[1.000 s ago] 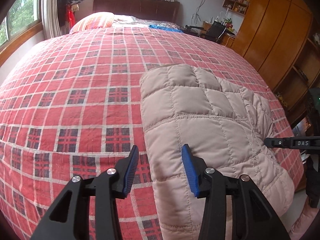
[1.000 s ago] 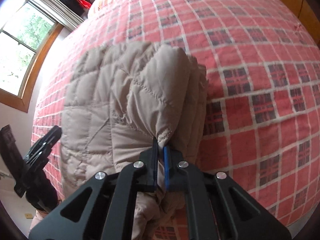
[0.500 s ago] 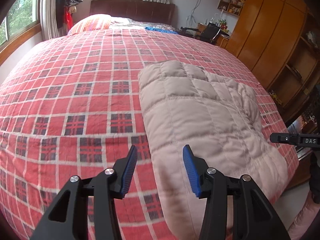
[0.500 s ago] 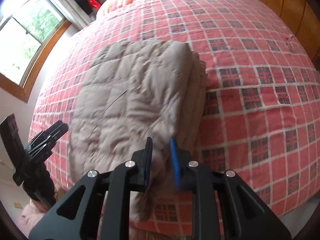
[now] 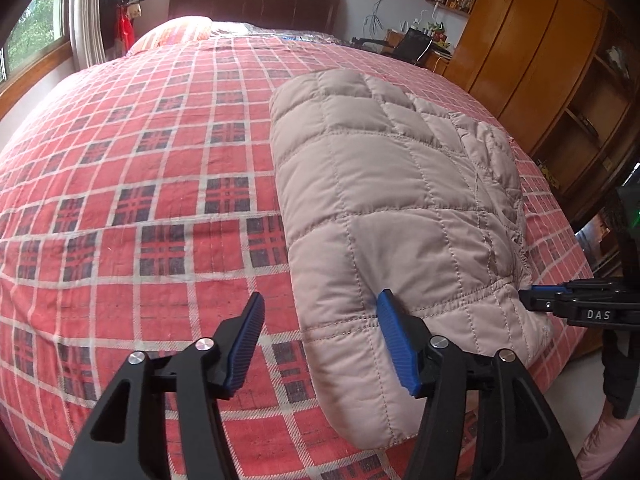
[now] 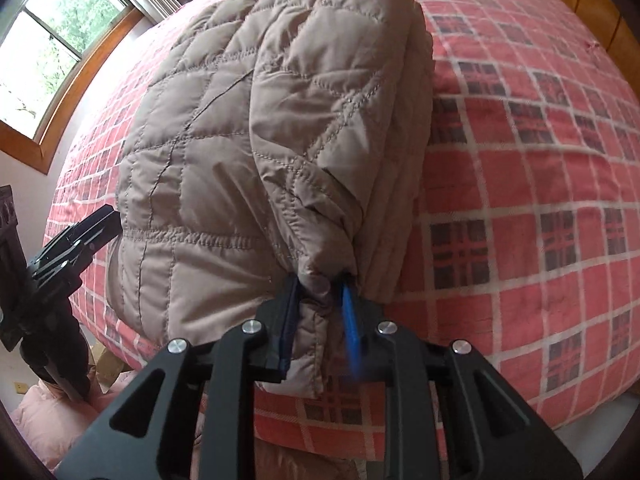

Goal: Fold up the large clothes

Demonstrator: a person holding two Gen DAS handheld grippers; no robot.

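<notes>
**Folded jacket at the near edge of the bed**

The beige quilted puffer jacket (image 5: 392, 184) lay folded into a long padded block on the red plaid bedspread (image 5: 140, 184), towards the bed's right side, its near end hanging slightly over the edge in front of me.

My left gripper (image 5: 320, 340) hovered at the jacket's near left corner with its blue-padded jaws spread wide. One pad sat over bare bedspread; the other stood against the jacket's top surface. It held nothing.

My right gripper (image 6: 318, 316) had its jaws around a bunched fold at the jacket's near right corner, fabric (image 6: 280, 140) pinched between the pads. That edge looked a little blurred, so I could not judge how firmly it was held. In the left wrist view I saw its black tip (image 5: 560, 300) meeting the jacket's right side.
</notes>
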